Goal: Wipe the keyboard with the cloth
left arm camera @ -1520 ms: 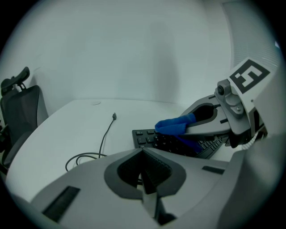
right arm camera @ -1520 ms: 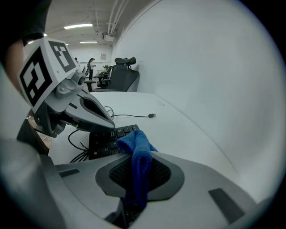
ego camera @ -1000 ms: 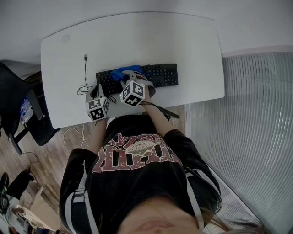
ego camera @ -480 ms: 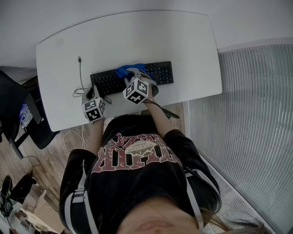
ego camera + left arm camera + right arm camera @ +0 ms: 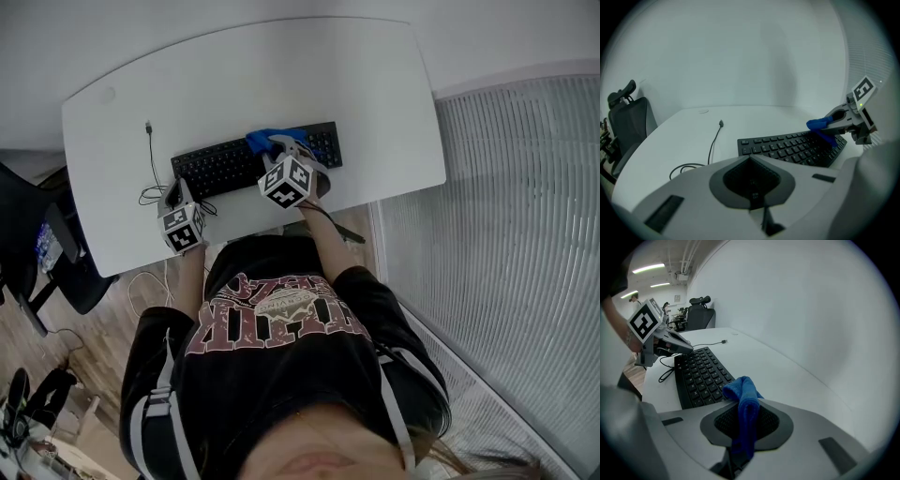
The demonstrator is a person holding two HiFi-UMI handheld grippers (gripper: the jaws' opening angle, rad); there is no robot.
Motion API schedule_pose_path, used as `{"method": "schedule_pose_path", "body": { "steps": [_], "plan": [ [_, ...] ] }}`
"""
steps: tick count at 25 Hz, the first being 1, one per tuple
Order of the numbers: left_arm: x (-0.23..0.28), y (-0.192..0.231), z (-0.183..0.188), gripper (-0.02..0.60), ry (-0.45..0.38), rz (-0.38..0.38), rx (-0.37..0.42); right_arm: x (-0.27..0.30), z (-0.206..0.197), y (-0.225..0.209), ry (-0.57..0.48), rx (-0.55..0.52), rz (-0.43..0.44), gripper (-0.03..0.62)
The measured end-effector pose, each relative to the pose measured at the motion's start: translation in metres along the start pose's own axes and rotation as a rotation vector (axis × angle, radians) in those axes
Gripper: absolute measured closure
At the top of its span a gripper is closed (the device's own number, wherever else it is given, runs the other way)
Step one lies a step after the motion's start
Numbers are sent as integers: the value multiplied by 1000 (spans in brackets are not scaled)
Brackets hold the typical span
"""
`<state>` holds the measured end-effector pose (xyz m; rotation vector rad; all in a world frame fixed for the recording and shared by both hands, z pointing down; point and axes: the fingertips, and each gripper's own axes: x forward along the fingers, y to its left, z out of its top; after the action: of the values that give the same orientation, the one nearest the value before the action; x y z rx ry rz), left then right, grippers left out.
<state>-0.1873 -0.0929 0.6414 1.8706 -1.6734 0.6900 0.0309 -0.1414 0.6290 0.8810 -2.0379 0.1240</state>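
Observation:
A black keyboard (image 5: 225, 167) lies on the white desk (image 5: 375, 112). My right gripper (image 5: 283, 148) is over the keyboard's right half, shut on a blue cloth (image 5: 270, 140) that hangs down onto the keys. In the right gripper view the cloth (image 5: 744, 401) is pinched between the jaws, with the keyboard (image 5: 698, 373) just past it. My left gripper (image 5: 174, 195) sits at the keyboard's left front corner, shut on nothing. The left gripper view shows its closed jaws (image 5: 750, 158), the keyboard (image 5: 792, 147) and the cloth (image 5: 819, 124) beyond.
A thin black cable (image 5: 150, 161) runs from the keyboard's left end across the desk, also in the left gripper view as a looped cable (image 5: 711, 146). A black office chair (image 5: 42, 248) stands left of the desk. The desk's front edge (image 5: 281, 217) is close to the person's body.
The right gripper has slid to the right along the keyboard with the cloth. The left gripper has stayed by the keyboard's left front corner.

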Motion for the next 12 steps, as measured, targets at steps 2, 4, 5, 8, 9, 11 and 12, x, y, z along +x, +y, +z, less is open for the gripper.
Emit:
{"method": "schedule_pose_path", "body": {
  "steps": [2,4,5,8,9,11,12],
  "plan": [
    [0,0,0,552,1,3,-1,-4,-7,-7,10,18,-15,530],
    [-1,0,0,552,0,6,-1,-7,-13,-14,20,32,-27,530],
    [-1,0,1,552,0,7,-1,-9,-15,-18,26,38,-33,530],
    [-2,0,2,552,4,10,1,-15,-24,-29,43,65,-52,530],
    [-2,0,2,552,5,12,3,-17,-28,-33,47,75,-58,530],
    [-1,-1,1,552,4,20,7,-21,-38,-41,57,93,-72,530],
    [-2,-2,1,552,3,23,8,-23,-43,-45,63,99,-81,530]
  ]
}}
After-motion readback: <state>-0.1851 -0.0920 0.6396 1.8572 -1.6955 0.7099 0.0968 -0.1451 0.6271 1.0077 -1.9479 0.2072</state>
